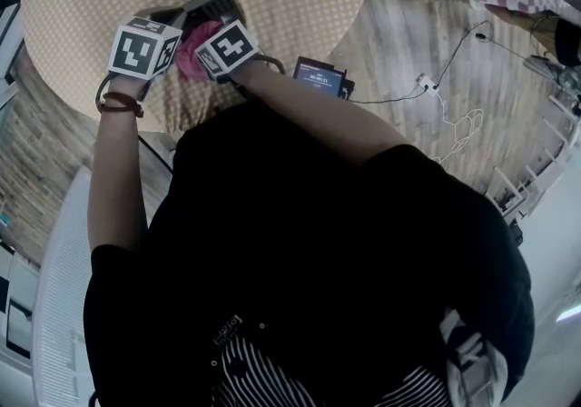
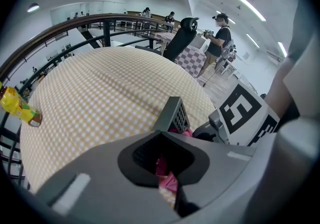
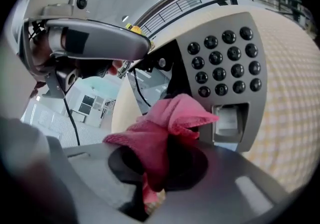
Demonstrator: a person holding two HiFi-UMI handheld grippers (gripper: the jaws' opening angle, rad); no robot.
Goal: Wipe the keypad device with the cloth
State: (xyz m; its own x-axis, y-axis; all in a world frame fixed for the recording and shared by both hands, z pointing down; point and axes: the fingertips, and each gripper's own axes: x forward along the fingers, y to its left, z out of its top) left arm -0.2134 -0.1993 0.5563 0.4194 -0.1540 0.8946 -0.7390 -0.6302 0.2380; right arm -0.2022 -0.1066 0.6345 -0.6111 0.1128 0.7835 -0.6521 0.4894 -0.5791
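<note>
Right gripper [image 3: 160,178], fingers pinching the cloth [image 3: 170,123] just short of the keypad device [image 3: 220,68]; left gripper [image 2: 167,138], fingers clamped on its edge — a hard wipe may twist it loose or pull the cloth free.

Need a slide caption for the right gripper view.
Right gripper holds a pink cloth before the grey keypad device, checked tablecloth behind.

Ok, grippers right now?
Left gripper: closed, empty, tips by the keypad.
Right gripper: closed on the cloth.
</note>
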